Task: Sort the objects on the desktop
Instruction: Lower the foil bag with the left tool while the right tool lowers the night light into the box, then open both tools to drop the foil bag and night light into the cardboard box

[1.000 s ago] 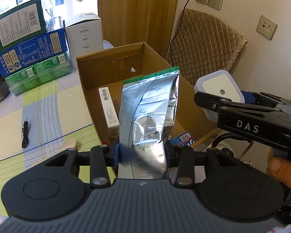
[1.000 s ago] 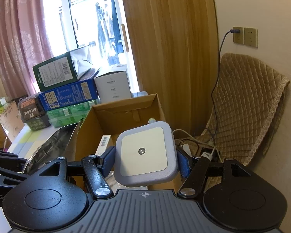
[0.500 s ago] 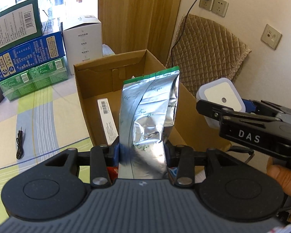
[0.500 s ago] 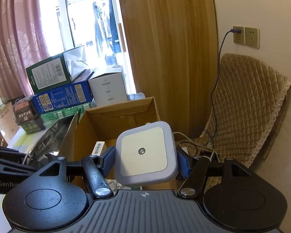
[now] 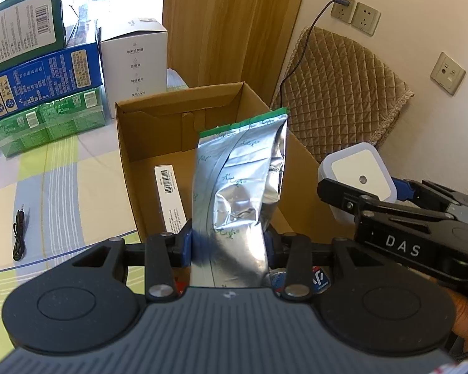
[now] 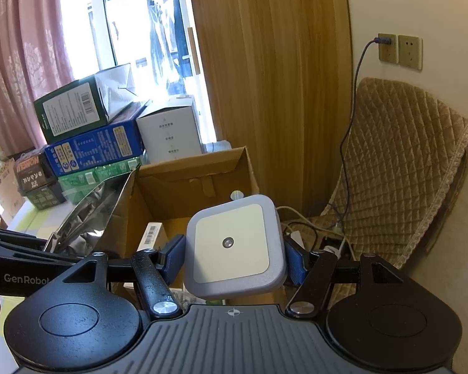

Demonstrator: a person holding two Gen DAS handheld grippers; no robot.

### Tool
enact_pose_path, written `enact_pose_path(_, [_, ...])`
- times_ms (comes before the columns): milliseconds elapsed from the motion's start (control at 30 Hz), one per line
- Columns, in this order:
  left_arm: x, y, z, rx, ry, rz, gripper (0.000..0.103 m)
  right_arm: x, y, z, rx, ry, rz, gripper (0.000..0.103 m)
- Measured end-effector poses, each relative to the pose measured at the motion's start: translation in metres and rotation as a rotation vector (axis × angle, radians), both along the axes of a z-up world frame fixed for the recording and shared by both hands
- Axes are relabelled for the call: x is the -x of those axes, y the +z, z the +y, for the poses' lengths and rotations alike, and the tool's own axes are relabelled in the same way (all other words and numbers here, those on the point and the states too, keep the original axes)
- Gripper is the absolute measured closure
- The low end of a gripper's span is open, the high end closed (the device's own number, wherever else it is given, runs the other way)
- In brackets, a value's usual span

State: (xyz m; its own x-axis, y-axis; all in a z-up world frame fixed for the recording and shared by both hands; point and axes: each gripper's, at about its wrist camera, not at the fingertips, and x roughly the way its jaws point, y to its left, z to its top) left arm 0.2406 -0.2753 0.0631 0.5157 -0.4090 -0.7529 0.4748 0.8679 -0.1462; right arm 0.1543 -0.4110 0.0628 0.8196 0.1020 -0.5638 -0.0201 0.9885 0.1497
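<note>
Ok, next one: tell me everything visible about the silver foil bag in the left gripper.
The silver foil bag is a tall, crinkled pouch of shiny metallic film with faint green print and a green strip along its sealed top edge. A seam runs down its face. It stands roughly upright, leaning slightly, clamped low down between the blue pads of the left gripper. It hangs over the open cardboard box; whether it touches the box is unclear. In the right wrist view it shows edge-on, left of the box.

left gripper point(image 5: 228, 244): black, blue pads, silver screws | right gripper point(image 6: 234, 257): same, "DAS"
</note>
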Motion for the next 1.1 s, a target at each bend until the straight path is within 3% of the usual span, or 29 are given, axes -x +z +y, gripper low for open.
enact_pose_path(367, [-0.008, -0.002, 0.012, 0.034, 0.047, -0.002, 0.063, -0.004, -0.003, 0.002, 0.0, 0.002, 0.007, 0.041])
enact_pose_path(1100, [0.008, -0.005, 0.036, 0.009, 0.075, 0.003, 0.062, -0.002, -0.002, 0.017, -0.015, 0.023, 0.015, 0.041])
